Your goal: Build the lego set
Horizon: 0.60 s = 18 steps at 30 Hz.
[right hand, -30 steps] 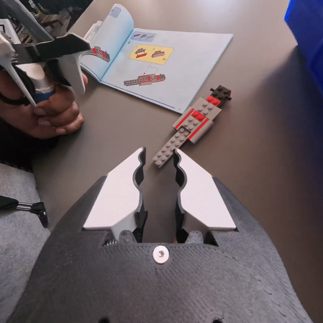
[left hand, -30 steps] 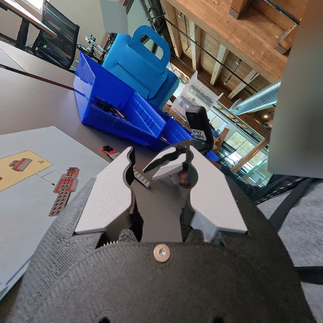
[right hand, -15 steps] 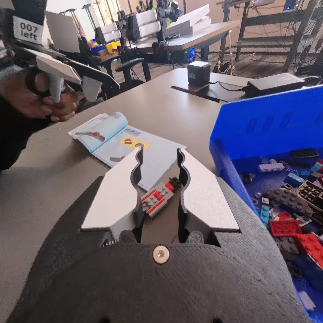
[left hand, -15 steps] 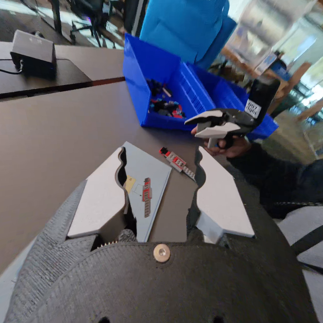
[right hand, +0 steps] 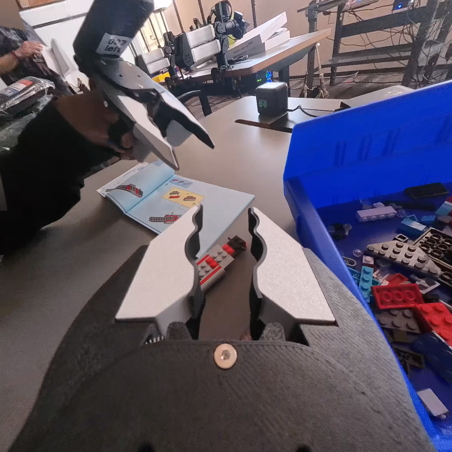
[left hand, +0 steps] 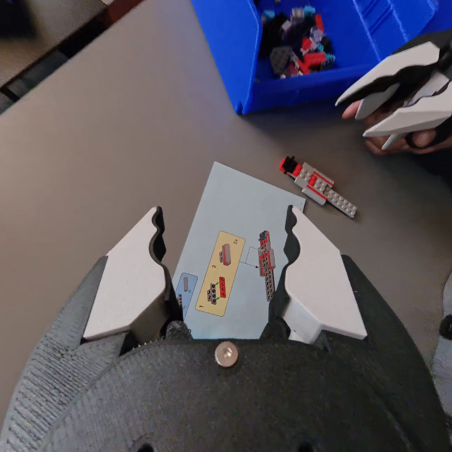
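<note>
- Lego model [left hand: 318, 187]: a long, flat grey-and-red build with a black tip, lying loose on the counter [left hand: 110, 137], just off the far right corner of the instruction booklet [left hand: 242, 220] and between the booklet and the blue bin [left hand: 232, 49].
- Axis: its long axis runs slantwise to the booklet's edge; the black end points toward the bin, the bare grey plate end away from it (studs up).
- Left gripper [left hand: 223, 212]: fingers spread wide and empty, hanging above the booklet's open page. A second ago it was low beside the model; it has since lifted and swung over the page.
- Right gripper [right hand: 225, 210]: fingers partly open, nothing held, over the model. It has risen from the plate end and turned toward the bin.
- Loose bricks [right hand: 401, 274]: heaped in the bin, on the far side of the model from the booklet.
- Reading: probably a check of the step before fetching the next part.
</note>
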Motion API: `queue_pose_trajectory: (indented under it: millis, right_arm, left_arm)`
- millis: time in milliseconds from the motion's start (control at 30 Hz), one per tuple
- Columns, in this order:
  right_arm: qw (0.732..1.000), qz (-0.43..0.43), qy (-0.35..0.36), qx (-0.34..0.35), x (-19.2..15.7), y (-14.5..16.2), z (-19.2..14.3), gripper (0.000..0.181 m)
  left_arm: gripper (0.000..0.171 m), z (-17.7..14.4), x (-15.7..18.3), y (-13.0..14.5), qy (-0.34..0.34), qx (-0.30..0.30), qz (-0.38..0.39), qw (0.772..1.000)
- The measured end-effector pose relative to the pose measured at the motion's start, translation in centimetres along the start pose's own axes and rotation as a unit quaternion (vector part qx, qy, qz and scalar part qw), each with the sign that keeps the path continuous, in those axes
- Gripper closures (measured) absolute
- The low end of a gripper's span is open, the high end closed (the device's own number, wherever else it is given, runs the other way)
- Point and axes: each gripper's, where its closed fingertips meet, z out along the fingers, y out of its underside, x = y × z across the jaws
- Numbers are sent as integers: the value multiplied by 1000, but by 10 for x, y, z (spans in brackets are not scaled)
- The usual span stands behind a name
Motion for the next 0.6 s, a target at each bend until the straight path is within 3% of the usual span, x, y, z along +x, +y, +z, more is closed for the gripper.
queue_pose_trajectory:
  millis: [300, 600]
  right_arm:
    - [1000, 4, -13, -12, -3, 4, 3, 143]
    - [999, 8, -25, -19, -7, 7, 4, 143]
  left_arm:
    - [66, 28, 26, 51, -5, -105, 91, 990]
    - [46, 40, 31, 61, -33, -136, 141, 980]
